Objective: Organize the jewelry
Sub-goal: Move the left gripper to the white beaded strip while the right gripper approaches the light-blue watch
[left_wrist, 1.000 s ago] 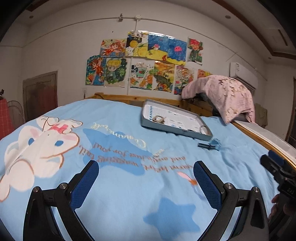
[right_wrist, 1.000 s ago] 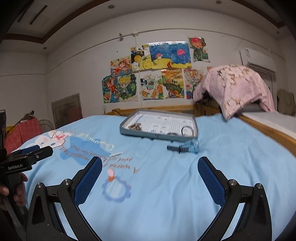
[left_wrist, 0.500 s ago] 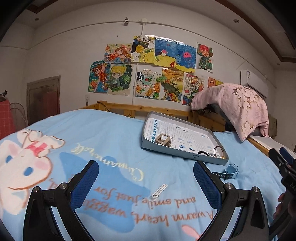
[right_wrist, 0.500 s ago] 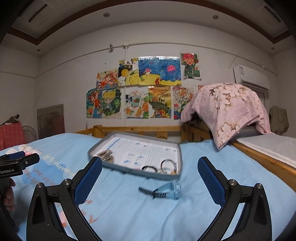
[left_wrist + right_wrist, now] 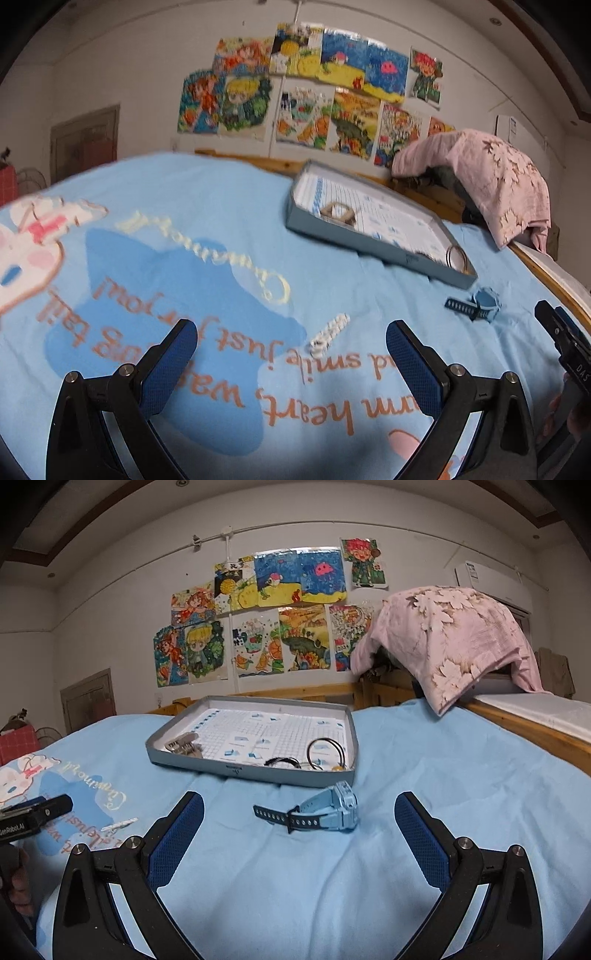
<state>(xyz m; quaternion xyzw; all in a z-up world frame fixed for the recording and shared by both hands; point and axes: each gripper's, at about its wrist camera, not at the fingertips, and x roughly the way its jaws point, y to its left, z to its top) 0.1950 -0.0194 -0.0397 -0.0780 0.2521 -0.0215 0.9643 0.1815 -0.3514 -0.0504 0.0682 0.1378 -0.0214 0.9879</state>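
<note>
A grey tray lies on the blue bedsheet, lined with gridded paper, holding a metal bracelet, a black cord ring and small pieces. A light blue watch lies on the sheet just in front of the tray. A small white chain lies on the sheet's printed text. My right gripper is open, with the watch just beyond its fingertips. My left gripper is open, with the white chain just ahead between its fingertips.
A wooden bed rail runs along the right side, with a pink blanket draped over something at the far end. Drawings cover the back wall. The other handheld unit and a hand show at left.
Both grippers have come forward and lower toward the sheet. The watch now sits close in front of the right gripper and the white chain close in front of the left. Both stay open.
</note>
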